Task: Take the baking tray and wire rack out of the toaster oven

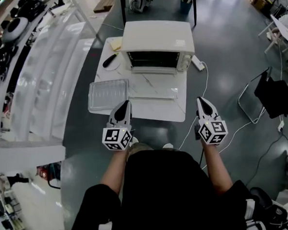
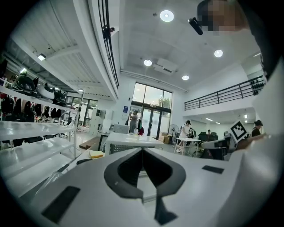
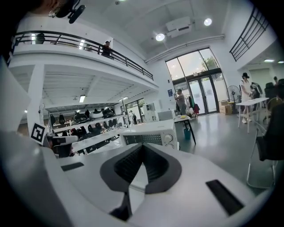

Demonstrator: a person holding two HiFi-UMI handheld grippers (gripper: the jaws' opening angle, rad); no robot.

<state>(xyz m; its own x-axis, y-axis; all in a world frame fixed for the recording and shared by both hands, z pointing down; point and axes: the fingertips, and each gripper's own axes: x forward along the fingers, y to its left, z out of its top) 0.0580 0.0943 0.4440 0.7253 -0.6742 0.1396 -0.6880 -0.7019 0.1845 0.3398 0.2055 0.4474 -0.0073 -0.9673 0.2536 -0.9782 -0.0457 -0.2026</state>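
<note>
Left gripper [image 1: 126, 105] and right gripper [image 1: 201, 101]: jaws pressed together, gripping nothing, low in the frame at the near edge of the white table [image 1: 158, 109]. At centre left, just beside the open white toaster oven [image 1: 157, 36]: shallow silvery rectangular baking tray [image 1: 107, 95], already out on the table. No telling whether the wire rack sits in the dark cavity. Probably light, stiff, slick thin metal; best pinched at a raised rim and kept level.
</note>
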